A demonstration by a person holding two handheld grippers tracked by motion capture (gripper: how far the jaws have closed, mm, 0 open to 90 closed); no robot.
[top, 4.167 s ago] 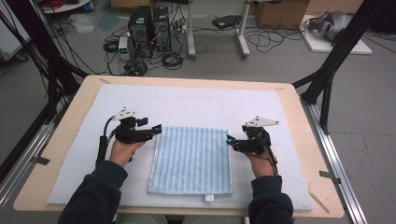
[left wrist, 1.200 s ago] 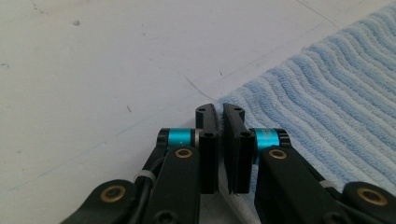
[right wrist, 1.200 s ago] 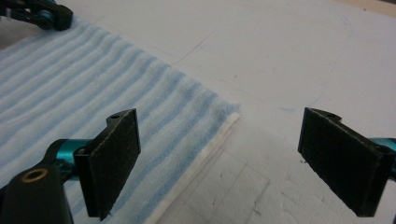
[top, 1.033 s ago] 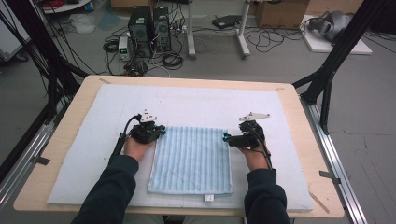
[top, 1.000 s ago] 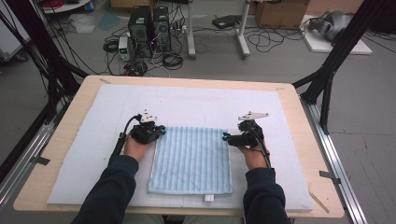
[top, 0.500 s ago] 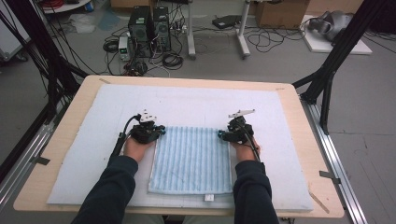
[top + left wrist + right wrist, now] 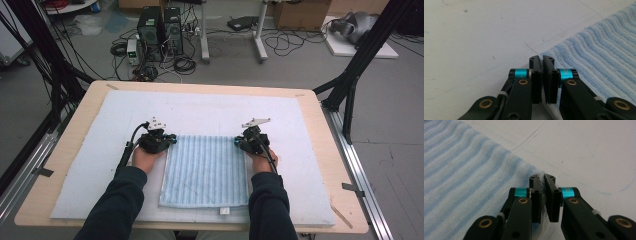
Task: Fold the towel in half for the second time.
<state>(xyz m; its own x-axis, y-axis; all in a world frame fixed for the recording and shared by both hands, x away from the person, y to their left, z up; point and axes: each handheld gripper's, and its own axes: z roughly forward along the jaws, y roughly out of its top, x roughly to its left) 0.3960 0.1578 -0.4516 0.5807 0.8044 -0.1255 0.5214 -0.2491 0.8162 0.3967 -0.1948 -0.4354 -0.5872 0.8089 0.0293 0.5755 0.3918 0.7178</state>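
While lying flat on the white mat [image 7: 210,107] in the middle of the table [image 7: 100,90], looks easy to move, but really soft and floppy: a blue striped towel [image 7: 205,170]. Light, fuzzy, not slippery, not easy to break. Likely to sag in the middle and fold over itself once lifted. Best held by two corners at once, pulled gently apart to keep the cloth spread out. No need to squeeze hard.

Far left corner taken by the left gripper [image 7: 172,140], jaws pressed together right at the tip of the corner. Far right corner taken by the right gripper [image 7: 237,142], jaws just now closing, with a bit of pale cloth pinched between them.

Hard to tell from the left gripper view how much towel [image 7: 604,57] sits inside that pinch, maybe just the very edge. Same worry in the right gripper view, with the towel [image 7: 461,170] running off to one side. Underside of the towel hidden. Small white tag [image 7: 224,211] on the near edge, too tiny to read. Arms cut off at the bottom of the high view.
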